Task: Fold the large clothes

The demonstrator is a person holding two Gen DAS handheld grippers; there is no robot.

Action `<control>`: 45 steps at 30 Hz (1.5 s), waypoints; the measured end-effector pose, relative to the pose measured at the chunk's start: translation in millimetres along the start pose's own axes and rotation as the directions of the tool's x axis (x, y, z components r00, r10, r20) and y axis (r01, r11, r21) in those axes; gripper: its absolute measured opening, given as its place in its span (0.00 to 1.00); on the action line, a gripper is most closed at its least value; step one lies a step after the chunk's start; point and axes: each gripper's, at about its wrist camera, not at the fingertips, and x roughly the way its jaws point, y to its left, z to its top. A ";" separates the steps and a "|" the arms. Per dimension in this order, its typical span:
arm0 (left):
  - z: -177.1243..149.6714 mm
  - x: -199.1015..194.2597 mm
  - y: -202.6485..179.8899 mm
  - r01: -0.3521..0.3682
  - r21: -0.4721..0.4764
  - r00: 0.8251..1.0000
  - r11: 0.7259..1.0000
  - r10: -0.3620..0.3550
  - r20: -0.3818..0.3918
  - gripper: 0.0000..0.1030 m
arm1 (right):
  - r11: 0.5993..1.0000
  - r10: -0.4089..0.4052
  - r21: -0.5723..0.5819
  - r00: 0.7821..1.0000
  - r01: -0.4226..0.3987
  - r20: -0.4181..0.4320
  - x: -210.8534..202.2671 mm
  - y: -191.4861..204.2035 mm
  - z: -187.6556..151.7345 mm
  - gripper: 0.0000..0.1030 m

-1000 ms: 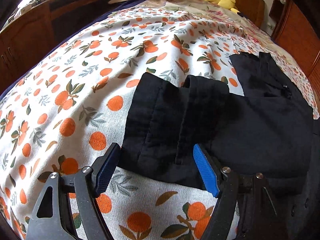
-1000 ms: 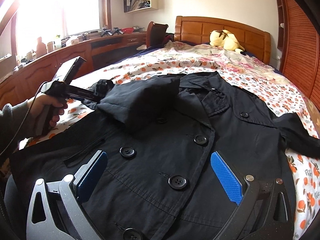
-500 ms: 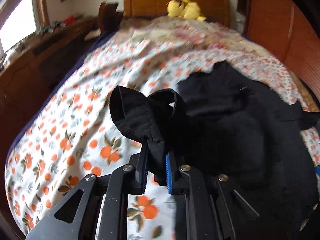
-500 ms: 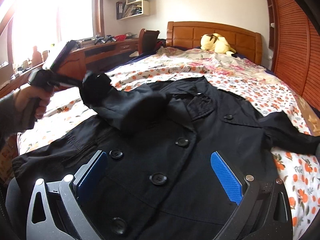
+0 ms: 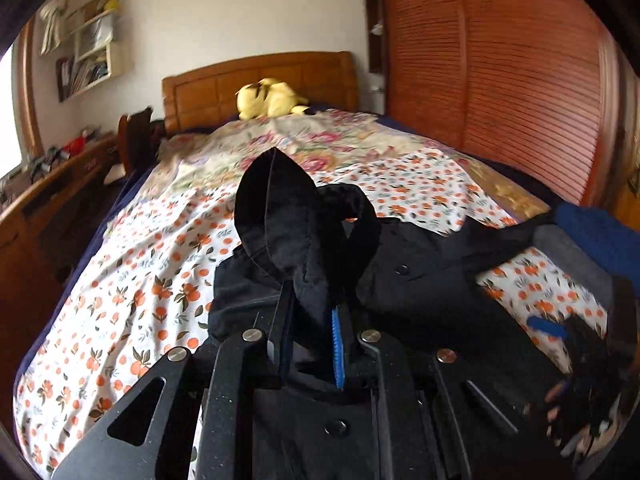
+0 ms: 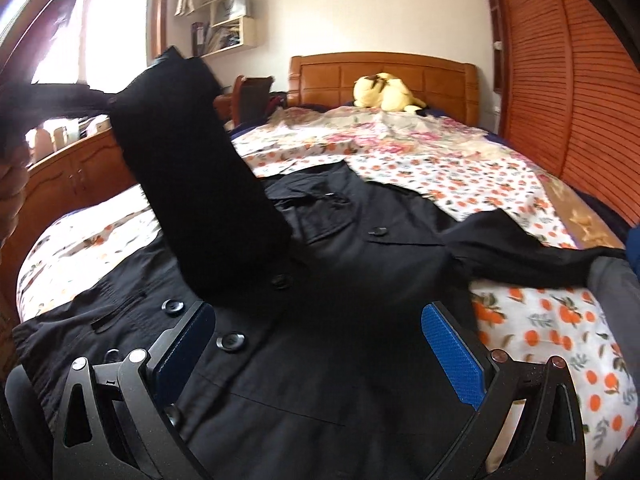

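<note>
- Coat point(image 6: 320, 360), black, lies buttons up on the bed point(image 6: 540, 320), just below the right gripper point(image 6: 320, 348), whose jaws stand wide apart.
- Left gripper point(image 5: 310, 340) clenches the coat's sleeve point(image 5: 288, 232), lifted above the coat.
- Yellow plush toy point(image 6: 384, 92) lies by the headboard.

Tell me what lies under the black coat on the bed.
Under the black coat lies the orange-print sheet, showing around its edges. Whatever sits beneath the coat's middle is covered and cannot be seen.
</note>
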 end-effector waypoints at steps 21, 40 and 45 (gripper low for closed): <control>-52.9 -75.8 -24.4 0.094 0.016 0.990 0.995 -0.095 0.105 0.77 | 0.996 -0.076 0.056 0.997 0.074 0.031 -39.4 -10.0 -2.5 1.00; -150.9 15.7 18.7 0.022 -0.114 1.000 0.993 -0.021 0.010 0.77 | 0.997 -0.077 0.003 0.990 0.078 -0.115 -23.8 -17.0 -35.7 0.98; -165.1 28.8 18.4 0.016 -0.115 1.000 0.993 -0.015 0.008 0.77 | 0.997 -0.075 0.018 0.983 0.079 -0.168 -8.3 -19.2 -38.9 0.96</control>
